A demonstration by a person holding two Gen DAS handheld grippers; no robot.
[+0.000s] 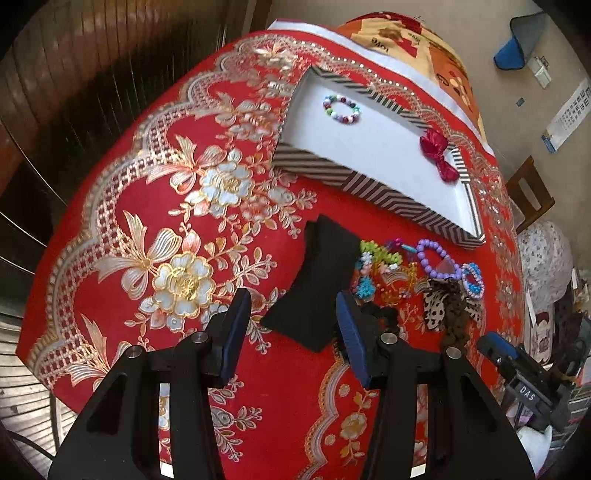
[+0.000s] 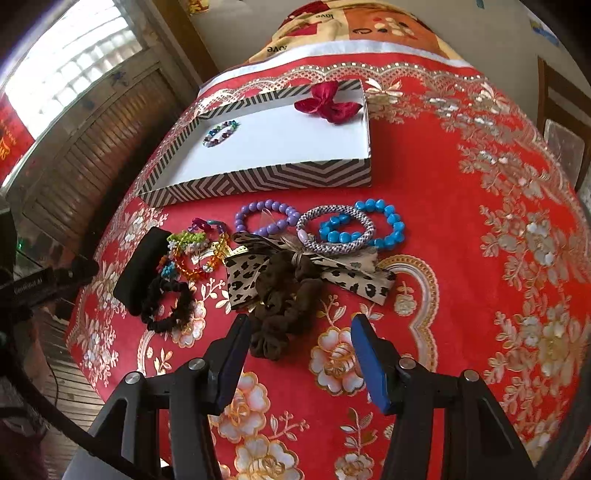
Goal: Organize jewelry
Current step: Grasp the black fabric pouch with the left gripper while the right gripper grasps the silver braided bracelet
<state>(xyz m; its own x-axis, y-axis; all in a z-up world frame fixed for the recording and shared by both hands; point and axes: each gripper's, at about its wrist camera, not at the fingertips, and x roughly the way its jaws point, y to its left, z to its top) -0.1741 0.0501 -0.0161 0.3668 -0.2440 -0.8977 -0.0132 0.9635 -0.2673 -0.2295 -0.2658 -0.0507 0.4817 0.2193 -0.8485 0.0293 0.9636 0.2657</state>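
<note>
A striped shallow box (image 1: 373, 186) (image 2: 258, 181) with a white floor holds a multicolour bead bracelet (image 1: 341, 109) (image 2: 220, 133) and a red velvet bow (image 1: 439, 153) (image 2: 328, 101). In front of it lie a purple bead bracelet (image 2: 266, 218) (image 1: 434, 258), a blue bead bracelet (image 2: 369, 225), a grey woven bangle (image 2: 334, 230), a leopard bow (image 2: 306, 273), a brown scrunchie (image 2: 284, 314), a black scrunchie (image 2: 166, 302), small colourful bead pieces (image 2: 195, 251) and a black pad (image 1: 317, 284) (image 2: 142, 271). My left gripper (image 1: 291, 332) is open above the black pad. My right gripper (image 2: 299, 354) is open just before the brown scrunchie.
A red and gold floral cloth (image 2: 480, 258) covers the table. A patterned blanket (image 2: 351, 26) lies beyond the far edge. A wooden chair (image 1: 532, 192) stands at the right, wooden shutters (image 2: 92, 129) at the left.
</note>
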